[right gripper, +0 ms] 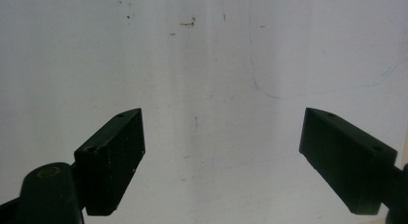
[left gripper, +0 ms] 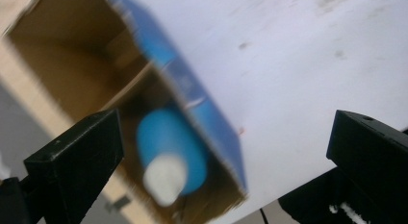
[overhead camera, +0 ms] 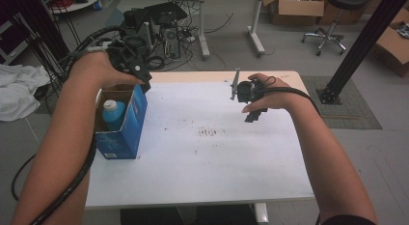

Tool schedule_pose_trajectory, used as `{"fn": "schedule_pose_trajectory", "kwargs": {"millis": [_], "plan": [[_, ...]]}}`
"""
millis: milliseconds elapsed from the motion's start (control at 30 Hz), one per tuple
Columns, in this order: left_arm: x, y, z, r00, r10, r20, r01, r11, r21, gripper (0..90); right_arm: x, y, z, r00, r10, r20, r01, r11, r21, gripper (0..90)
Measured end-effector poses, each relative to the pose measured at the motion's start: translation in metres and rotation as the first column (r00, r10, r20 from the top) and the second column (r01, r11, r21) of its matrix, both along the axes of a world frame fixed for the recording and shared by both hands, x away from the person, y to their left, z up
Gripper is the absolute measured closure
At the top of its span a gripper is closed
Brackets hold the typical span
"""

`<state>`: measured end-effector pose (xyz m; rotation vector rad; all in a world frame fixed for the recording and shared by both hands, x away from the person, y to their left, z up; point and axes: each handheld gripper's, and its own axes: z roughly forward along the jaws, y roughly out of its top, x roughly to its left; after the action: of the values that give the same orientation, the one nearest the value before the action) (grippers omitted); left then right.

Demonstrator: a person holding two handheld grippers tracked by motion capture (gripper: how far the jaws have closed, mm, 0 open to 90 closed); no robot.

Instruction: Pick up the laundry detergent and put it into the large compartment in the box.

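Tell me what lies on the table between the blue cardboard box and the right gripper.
Nothing: in the high view, only bare white tabletop with faint dark smudges separates the blue cardboard box from the right gripper.

Things around the white surface

The white surface (overhead camera: 202, 157) has small dark marks near its middle. Behind it on the grey floor lie tangled black cables (overhead camera: 169, 46), a rolling stool (overhead camera: 333, 32) and brown cardboard boxes (overhead camera: 296, 7). A white cloth (overhead camera: 17, 90) sits far left.
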<state>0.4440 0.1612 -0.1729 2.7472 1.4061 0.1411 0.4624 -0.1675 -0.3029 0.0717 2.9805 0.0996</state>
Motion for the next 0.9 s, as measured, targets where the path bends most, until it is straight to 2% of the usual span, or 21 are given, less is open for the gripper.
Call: {"fn": "schedule_pose_trajectory", "kwargs": {"millis": [33, 67, 167, 200, 300, 433, 500, 600, 733, 767, 800, 833, 867, 900], "plan": [[0.000, -0.008, -0.002, 0.9989, -0.047, 0.006, 0.047, 0.9987, -0.020, 0.1, 0.000, 0.000, 0.000, 1.0000, 0.000, -0.002, 0.000, 1.000, 0.001, 16.4], [0.001, -0.012, -0.003, 0.9968, -0.079, 0.001, 0.079, 0.9966, -0.020, 0.1, 0.000, 0.000, 0.000, 1.0000, -0.002, -0.002, 0.002, 1.000, 0.001, 16.3], [0.000, -0.021, -0.005, 0.9919, -0.127, 0.005, 0.127, 0.9917, -0.021, 0.1, 0.000, 0.000, 0.000, 1.0000, -0.001, -0.005, 0.001, 1.000, -0.002, 16.3], [-0.001, -0.028, -0.006, 0.9846, -0.175, 0.004, 0.175, 0.9842, -0.027, 0.1, 0.000, 0.000, 0.000, 1.0000, 0.000, -0.006, 0.000, 1.000, -0.005, 16.4], [-0.002, -0.038, -0.007, 0.9673, -0.253, 0.024, 0.253, 0.9666, -0.039, 0.1, 0.001, 0.000, 0.001, 1.0000, 0.002, -0.007, -0.002, 1.000, -0.008, 16.4], [-0.002, -0.049, -0.010, 0.9356, -0.352, 0.029, 0.353, 0.9339, -0.056, 0.1, 0.001, 0.000, 0.002, 1.0000, 0.005, -0.005, -0.005, 1.000, -0.010, 16.4], [-0.002, -0.054, -0.012, 0.9169, -0.398, 0.027, 0.399, 0.9151, -0.057, 0.1, 0.000, 0.000, 0.003, 1.0000, 0.006, -0.005, -0.006, 1.000, -0.013, 16.4], [-0.002, -0.063, -0.019, 0.8872, -0.461, 0.020, 0.461, 0.8857, -0.052, 0.1, 0.000, 0.000, 0.004, 1.0000, 0.006, -0.004, -0.006, 1.000, -0.018, 16.4], [-0.002, -0.074, -0.034, 0.8386, -0.544, -0.018, 0.544, 0.8386, -0.032, 0.1, -0.001, 0.000, 0.005, 1.0000, 0.003, -0.006, -0.003, 1.000, -0.022, 16.4], [-0.002, -0.074, -0.034, 0.8386, -0.544, -0.018, 0.544, 0.8386, -0.032, 0.1, -0.001, 0.000, 0.005, 1.0000, 0.003, -0.006, -0.003, 1.000, -0.022, 16.4], [-0.002, -0.077, -0.040, 0.8187, -0.573, -0.031, 0.572, 0.8192, -0.033, 0.1, -0.001, 0.000, 0.005, 1.0000, 0.006, -0.007, -0.006, 1.000, -0.026, 16.4], [-0.002, -0.077, -0.040, 0.8187, -0.573, -0.031, 0.572, 0.8192, -0.033, 0.1, -0.002, 0.000, 0.005, 1.0000, 0.006, -0.008, -0.006, 1.000, -0.026, 16.4], [-0.002, -0.079, -0.043, 0.8046, -0.593, -0.033, 0.592, 0.8053, -0.034, 0.1, -0.002, 0.000, 0.005, 1.0000, 0.006, -0.008, -0.006, 1.000, -0.026, 16.4], [-0.002, -0.080, -0.045, 0.7952, -0.606, -0.031, 0.604, 0.7957, -0.039, 0.1, -0.002, 0.000, 0.005, 0.9999, 0.010, -0.008, -0.011, 0.999, -0.033, 16.4]]}}
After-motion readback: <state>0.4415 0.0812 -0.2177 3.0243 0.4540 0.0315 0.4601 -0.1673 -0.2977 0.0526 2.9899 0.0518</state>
